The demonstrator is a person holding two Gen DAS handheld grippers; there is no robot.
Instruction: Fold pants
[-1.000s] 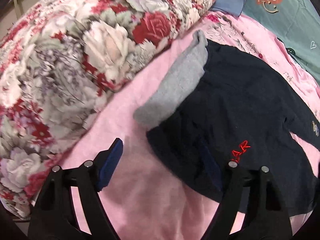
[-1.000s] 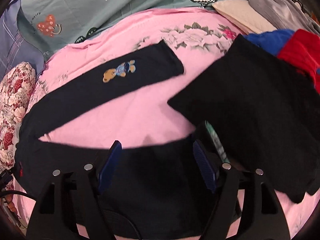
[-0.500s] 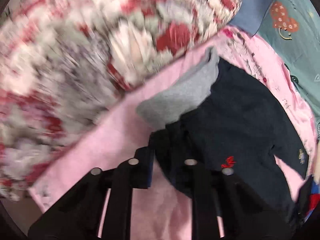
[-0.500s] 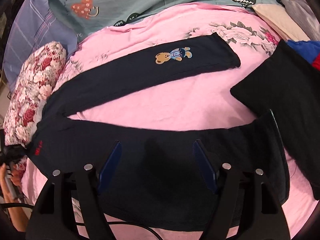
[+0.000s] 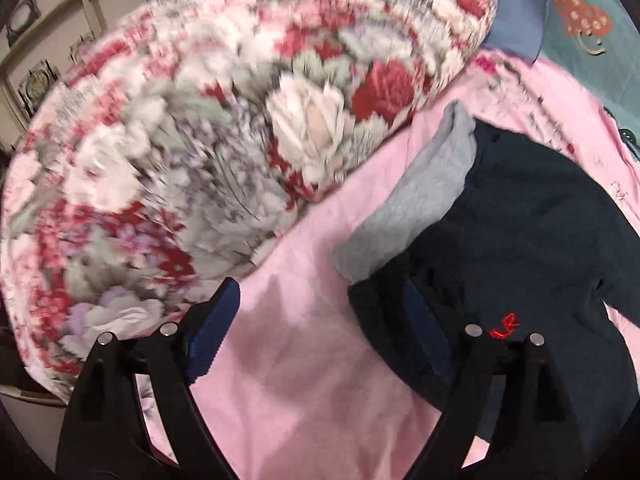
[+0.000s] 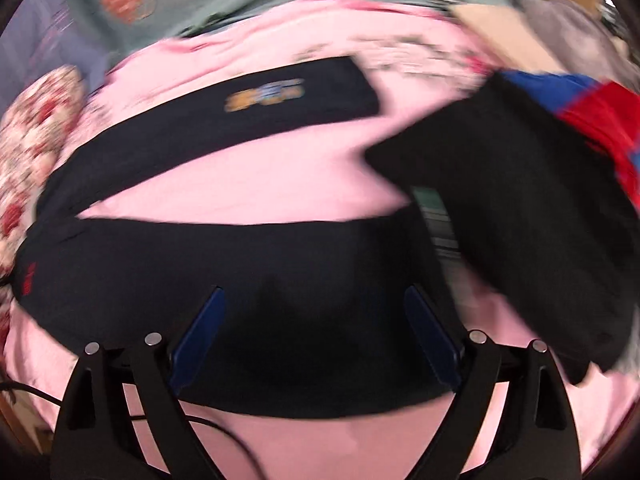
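Left gripper (image 5: 316,328): jaws just opened wide, empty, at the waist corner.
Right gripper (image 6: 316,332): jaws just widened, empty, over the near leg.
Pants (image 6: 248,276): spread on pink bedsheet (image 6: 248,188), legs apart; every fold remains.

Even, bright indoor light; both fisheye views motion-blurred, worst around the floral quilt (image 5: 208,152), corners vignetted black.
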